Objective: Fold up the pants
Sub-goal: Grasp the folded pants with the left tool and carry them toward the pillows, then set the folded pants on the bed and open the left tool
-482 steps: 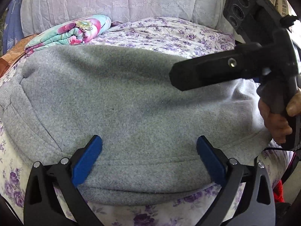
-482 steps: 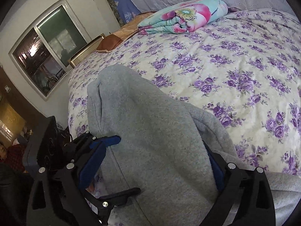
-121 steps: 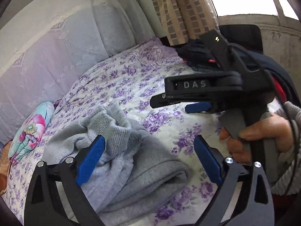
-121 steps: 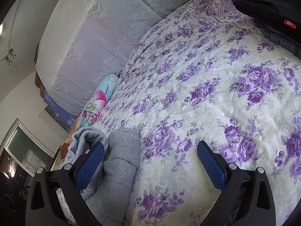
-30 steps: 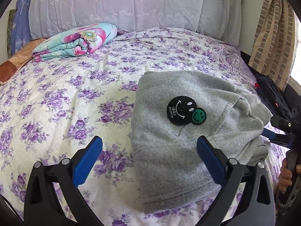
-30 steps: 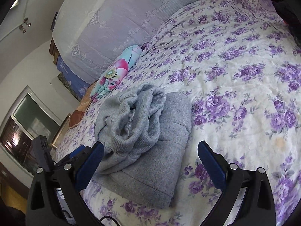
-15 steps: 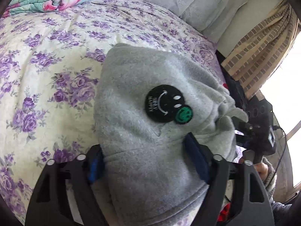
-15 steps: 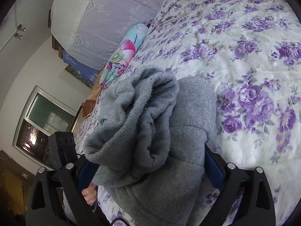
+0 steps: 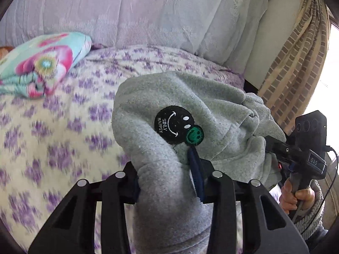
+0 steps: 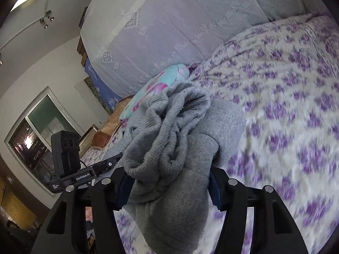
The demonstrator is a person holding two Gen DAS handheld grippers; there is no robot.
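- The left gripper (image 9: 167, 177) is seen with its jaws closing on a thick roll of the grey pants (image 9: 169, 207); the blue pads (image 9: 196, 169) are pressed into the fleece on both sides, so the cloth is gripped, presumably so that the folded layers are kept from slipping apart.
- The right gripper (image 10: 169, 184) is likewise closing, its jaws set wider, with the other end of the bundle wedged between them; the ribbed waistband or cuff (image 10: 169, 127) is bunched loosely above that grip.
- The bundle appears to be held at its two ends at once, which is judged to keep the fold together while it is carried.
- The pants are held clear above the flowered bedspread (image 9: 53, 131), not lying on it, with the smiley patch (image 9: 175, 128) turned upward in the left view.
- The folding itself is judged to be largely done; a move to a resting place seems to be in hand.
- A rolled floral quilt (image 9: 36, 67) lies well apart, by the covered headboard (image 9: 127, 17).
- A person's hand (image 9: 296, 194) is seen on the right gripper's handle.
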